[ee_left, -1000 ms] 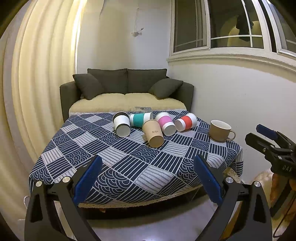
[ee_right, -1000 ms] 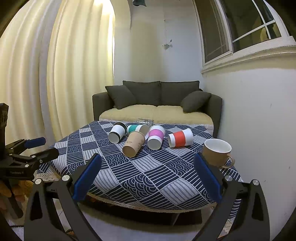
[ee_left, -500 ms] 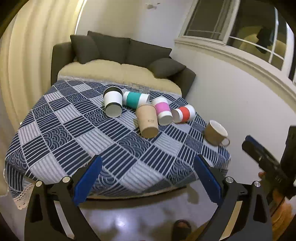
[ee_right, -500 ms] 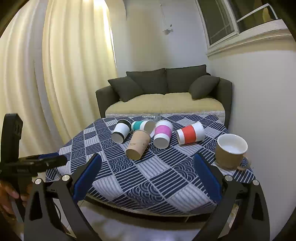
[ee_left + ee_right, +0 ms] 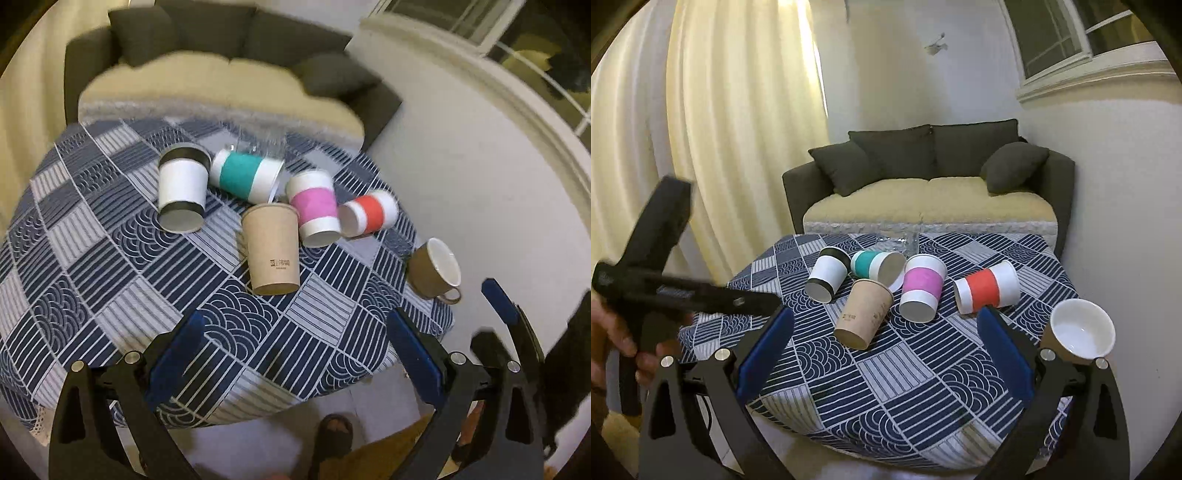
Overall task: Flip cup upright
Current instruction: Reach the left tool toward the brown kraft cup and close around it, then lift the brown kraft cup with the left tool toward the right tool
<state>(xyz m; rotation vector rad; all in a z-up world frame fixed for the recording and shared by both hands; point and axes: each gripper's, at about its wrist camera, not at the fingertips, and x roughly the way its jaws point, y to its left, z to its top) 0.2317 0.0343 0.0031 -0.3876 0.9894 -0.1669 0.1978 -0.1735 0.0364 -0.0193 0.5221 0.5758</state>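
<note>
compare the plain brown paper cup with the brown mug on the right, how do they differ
The brown paper cup lies on its side on the tablecloth, while the brown mug stands upright with its white inside showing. The paper cup is tall, tapered, printed and has no handle; the mug is squat with a handle. The paper cup touches the pink-banded cup; the mug sits alone near the table edge. Both are brown and ungripped.

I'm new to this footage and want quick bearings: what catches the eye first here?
A cluster of paper cups lies tipped over mid-table on the navy patterned tablecloth: black-and-white cup, teal cup, plain brown cup, pink cup and red cup. A brown mug stands upright at the right edge. Both the left gripper and right gripper have open, empty jaws.
</note>
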